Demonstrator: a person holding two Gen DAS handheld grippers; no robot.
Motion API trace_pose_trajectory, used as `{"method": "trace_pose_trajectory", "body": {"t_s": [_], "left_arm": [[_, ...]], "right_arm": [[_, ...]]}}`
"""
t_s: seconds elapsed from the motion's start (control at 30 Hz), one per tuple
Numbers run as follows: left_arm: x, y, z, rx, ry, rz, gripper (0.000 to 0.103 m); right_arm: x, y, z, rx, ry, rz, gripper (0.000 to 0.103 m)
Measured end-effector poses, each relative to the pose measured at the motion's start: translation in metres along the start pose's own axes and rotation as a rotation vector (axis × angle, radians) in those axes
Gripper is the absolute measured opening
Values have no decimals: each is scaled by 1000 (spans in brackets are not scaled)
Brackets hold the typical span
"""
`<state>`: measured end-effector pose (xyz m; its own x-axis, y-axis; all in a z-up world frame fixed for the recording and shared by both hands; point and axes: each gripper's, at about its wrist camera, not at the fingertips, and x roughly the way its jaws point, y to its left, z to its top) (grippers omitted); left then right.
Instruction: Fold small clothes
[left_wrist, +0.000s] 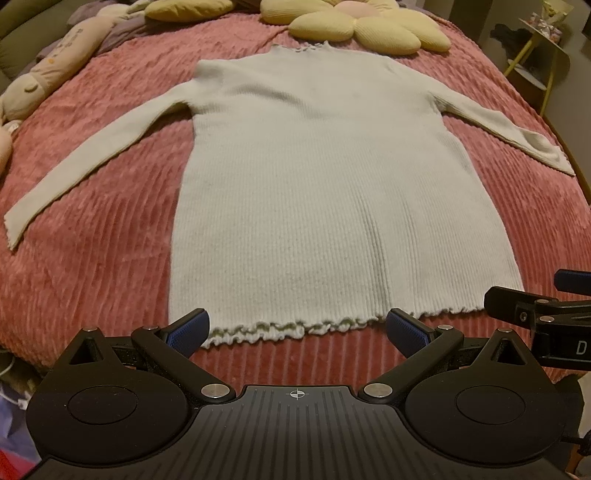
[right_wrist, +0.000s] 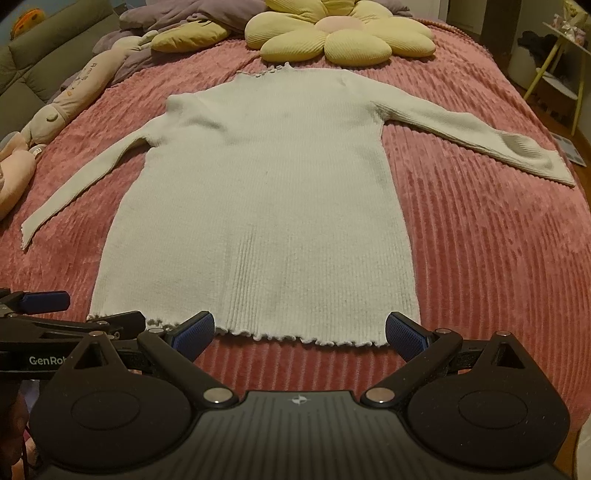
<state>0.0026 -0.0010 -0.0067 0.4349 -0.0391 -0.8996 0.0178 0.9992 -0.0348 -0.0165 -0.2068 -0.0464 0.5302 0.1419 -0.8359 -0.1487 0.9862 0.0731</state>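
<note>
A pale ribbed long-sleeved sweater (left_wrist: 314, 184) lies flat on a pink ribbed bedspread (left_wrist: 92, 258), collar far, frilled hem near, both sleeves spread out sideways. It also shows in the right wrist view (right_wrist: 266, 206). My left gripper (left_wrist: 297, 326) is open and empty, its blue pads just short of the hem. My right gripper (right_wrist: 299, 330) is open and empty at the hem's right part. The right gripper shows at the right edge of the left wrist view (left_wrist: 546, 302); the left gripper shows at the left edge of the right wrist view (right_wrist: 55, 314).
A yellow flower cushion (right_wrist: 340, 33) lies beyond the collar. A long plush toy (left_wrist: 55, 62) lies along the bed's left side. A yellow-legged side table (left_wrist: 535, 55) stands past the bed's right edge. A grey sofa (right_wrist: 44, 55) is at far left.
</note>
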Motion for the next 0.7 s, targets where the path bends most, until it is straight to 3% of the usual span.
{"method": "trace_pose_trajectory", "body": {"t_s": [0.23, 0.7], "left_arm": [[4, -2, 2, -5, 11, 0, 103], [25, -10, 11, -14, 44, -42, 103]], "right_arm": [[2, -6, -2, 15, 2, 16, 99], [24, -41, -6, 183, 10, 230, 99]]}}
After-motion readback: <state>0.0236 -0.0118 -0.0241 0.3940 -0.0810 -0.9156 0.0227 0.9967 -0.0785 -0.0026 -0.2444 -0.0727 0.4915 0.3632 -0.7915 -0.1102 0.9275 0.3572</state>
